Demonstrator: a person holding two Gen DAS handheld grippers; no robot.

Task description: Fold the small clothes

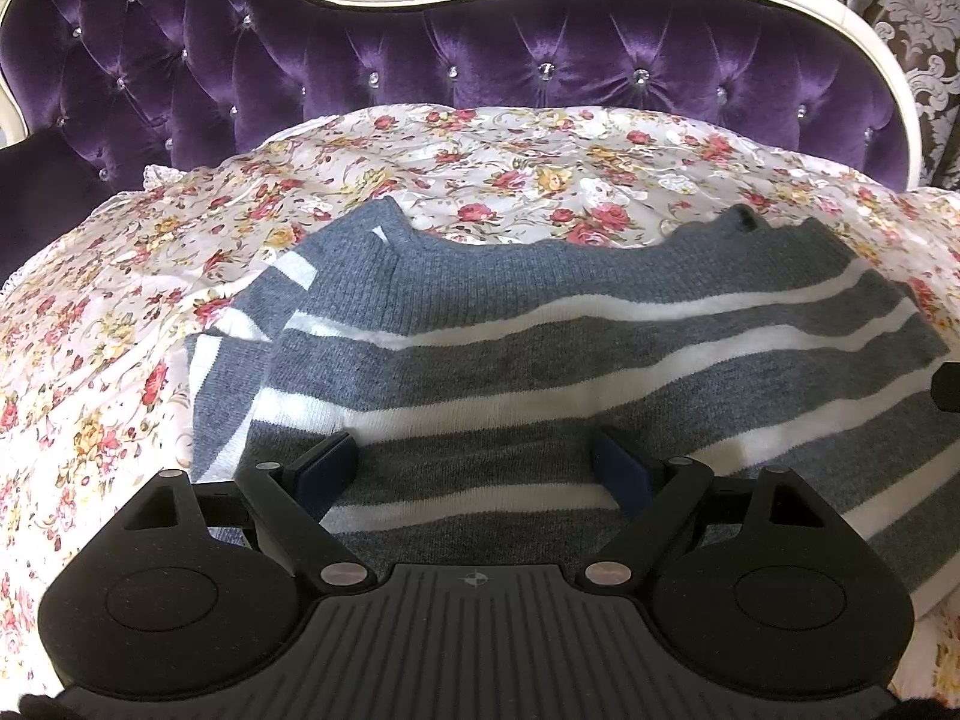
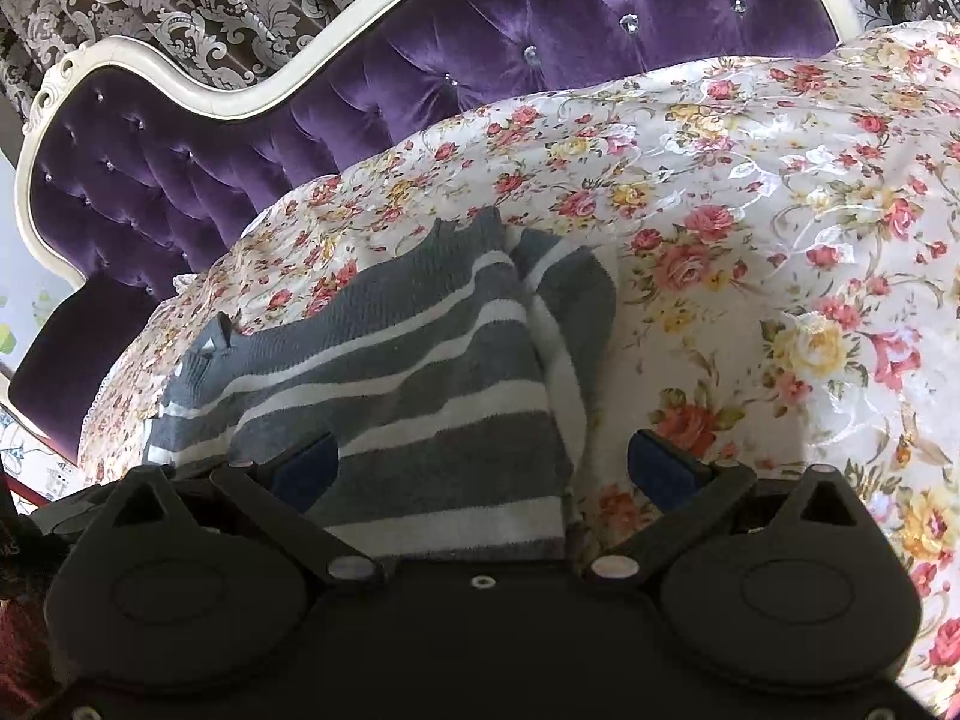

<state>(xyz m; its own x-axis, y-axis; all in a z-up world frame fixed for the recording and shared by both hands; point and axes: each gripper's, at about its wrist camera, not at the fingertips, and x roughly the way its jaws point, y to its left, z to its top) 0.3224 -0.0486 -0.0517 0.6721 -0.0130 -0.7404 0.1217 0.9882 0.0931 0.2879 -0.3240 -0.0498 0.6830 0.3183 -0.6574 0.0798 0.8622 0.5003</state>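
A purple tufted headboard (image 1: 540, 54) with a cream curved frame stands far beyond the fingers of both grippers, and a patterned brown-and-silver curtain (image 1: 900, 12) hangs behind it. In front of the headboard, a floral bedspread (image 1: 120, 300) with red and yellow roses covers the bed and spreads out beyond and to both sides of the fingers.

The grey-and-white striped sweater (image 1: 540, 348) lies flat on the bedspread, its neckline on the far side from the fingers. In the left wrist view, one sleeve is folded along the body, ahead and to the left of the left finger. In the right wrist view the other sleeve (image 2: 570, 300) lies along the body's right edge, ahead of the gap between the fingers.

The left gripper (image 1: 483, 468) sits low over the sweater's body with its blue-padded fingers (image 1: 330, 462) spread wide; striped knit fills the space between them, and the pads do not press on it. The right gripper (image 2: 492, 468) is also spread wide: its left finger is over the striped body, its right finger (image 2: 660, 468) over bare bedspread just beside the sweater's right edge, which runs between the two fingers. Nothing is gripped by either.
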